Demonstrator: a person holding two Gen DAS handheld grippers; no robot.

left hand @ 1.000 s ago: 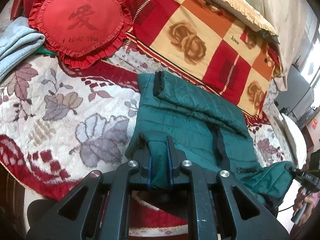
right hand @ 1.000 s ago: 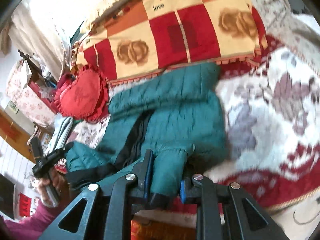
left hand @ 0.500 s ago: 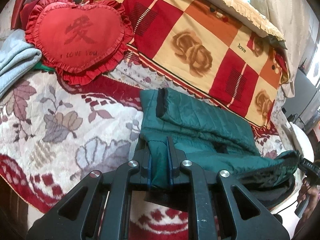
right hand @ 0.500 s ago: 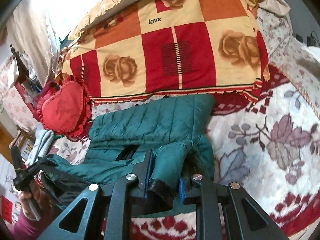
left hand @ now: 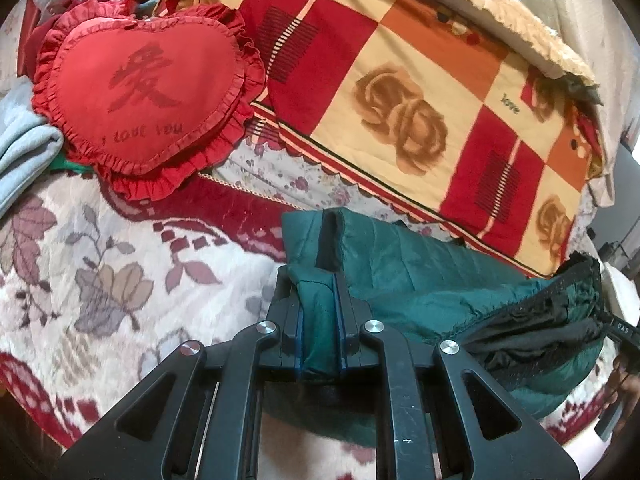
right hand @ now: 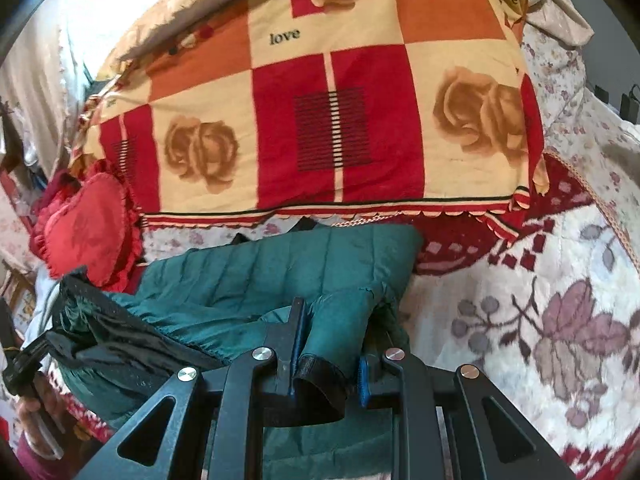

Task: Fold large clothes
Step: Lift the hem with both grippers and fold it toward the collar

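Observation:
A dark green quilted jacket lies on the floral bed cover, its far part flat against the checked quilt. My left gripper is shut on the jacket's near left corner and holds it lifted. My right gripper is shut on the jacket at its near right corner, by a black-lined cuff. The near hem hangs raised between the two grippers, showing black lining. The right gripper also shows at the right edge of the left wrist view.
A red heart cushion and grey folded cloth sit at the back left. A red and cream rose-checked quilt runs along the back. The floral bed cover spreads right of the jacket.
Both grippers have lifted the jacket's near hem and carried it forward over the body toward the checked quilt. The flat part now looks shorter and the lining shows.

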